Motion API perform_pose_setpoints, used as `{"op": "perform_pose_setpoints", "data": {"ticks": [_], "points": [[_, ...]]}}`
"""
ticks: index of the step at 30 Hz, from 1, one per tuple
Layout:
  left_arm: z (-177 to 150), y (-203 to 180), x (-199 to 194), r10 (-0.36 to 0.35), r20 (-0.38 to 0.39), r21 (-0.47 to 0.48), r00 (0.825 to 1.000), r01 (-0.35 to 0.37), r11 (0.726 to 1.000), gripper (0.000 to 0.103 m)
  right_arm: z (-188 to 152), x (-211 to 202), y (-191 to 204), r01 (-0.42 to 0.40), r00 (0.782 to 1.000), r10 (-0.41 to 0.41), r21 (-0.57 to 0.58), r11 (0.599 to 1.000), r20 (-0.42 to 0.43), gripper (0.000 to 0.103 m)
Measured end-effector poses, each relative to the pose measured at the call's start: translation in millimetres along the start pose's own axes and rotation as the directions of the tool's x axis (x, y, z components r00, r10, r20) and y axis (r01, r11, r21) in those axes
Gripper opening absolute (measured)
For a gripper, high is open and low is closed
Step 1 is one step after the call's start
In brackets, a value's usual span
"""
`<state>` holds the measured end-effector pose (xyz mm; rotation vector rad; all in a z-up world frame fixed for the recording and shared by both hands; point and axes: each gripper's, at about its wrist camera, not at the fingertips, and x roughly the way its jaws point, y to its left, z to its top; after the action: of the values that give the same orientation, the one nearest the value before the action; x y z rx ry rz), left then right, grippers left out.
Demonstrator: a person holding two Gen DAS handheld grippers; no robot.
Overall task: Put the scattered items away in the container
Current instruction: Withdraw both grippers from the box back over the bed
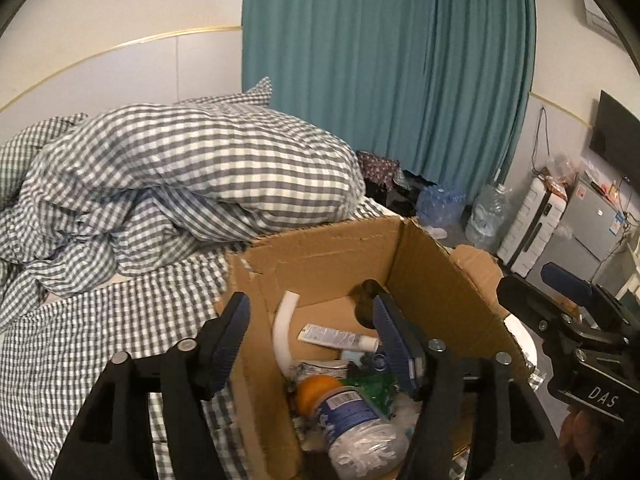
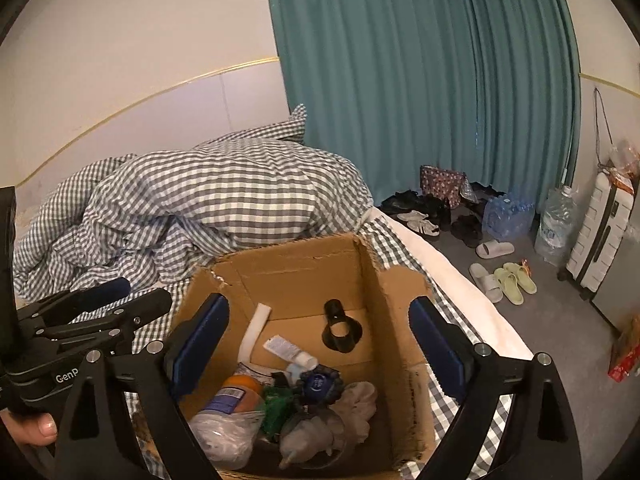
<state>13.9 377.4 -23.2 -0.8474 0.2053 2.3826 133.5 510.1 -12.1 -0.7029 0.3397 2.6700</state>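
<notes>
both grippers, left gripper (image 1: 312, 344) and right gripper (image 2: 320, 344), released and empty above the cardboard box (image 2: 296, 264); a careless withdrawal could snag its torn rim and tip the plastic bottle (image 1: 356, 428) out.

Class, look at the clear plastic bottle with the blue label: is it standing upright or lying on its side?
Lying on its side. The bottle rests lengthwise on the pile inside the cardboard box, its orange cap pointing sideways.

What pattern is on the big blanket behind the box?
The blanket has grey-and-white checks, like little squares. The right wrist view shows it best.
</notes>
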Motion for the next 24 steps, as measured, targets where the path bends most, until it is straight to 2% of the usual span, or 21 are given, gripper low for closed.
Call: {"op": "perform_pose_setpoints", "data": {"ticks": [5,9,12,24], "points": [[1,20,-18,0.049,0.04,-0.008,0.998,-0.049,0.999,0.092,5,-5,21,-0.013,1.0,0.013,-0.021,1.0,0.014,0.094],[2,39,-32,0.08,0.068,-0.021,0.994,-0.079,0.997,0.101,8,-7,38,-0.028,0.999,0.028,-0.033,0.999,0.02,0.097],[1,51,-43,0.107,0.082,-0.04,0.991,-0.104,0.994,0.103,10,-10,52,-0.038,0.999,0.039,-0.041,0.998,0.028,0.103],[-9,120,-91,0.217,0.109,-0.094,0.97,-0.207,0.974,0.103,16,-20,112,-0.087,0.994,0.092,-0.086,0.993,0.055,0.103]]}}
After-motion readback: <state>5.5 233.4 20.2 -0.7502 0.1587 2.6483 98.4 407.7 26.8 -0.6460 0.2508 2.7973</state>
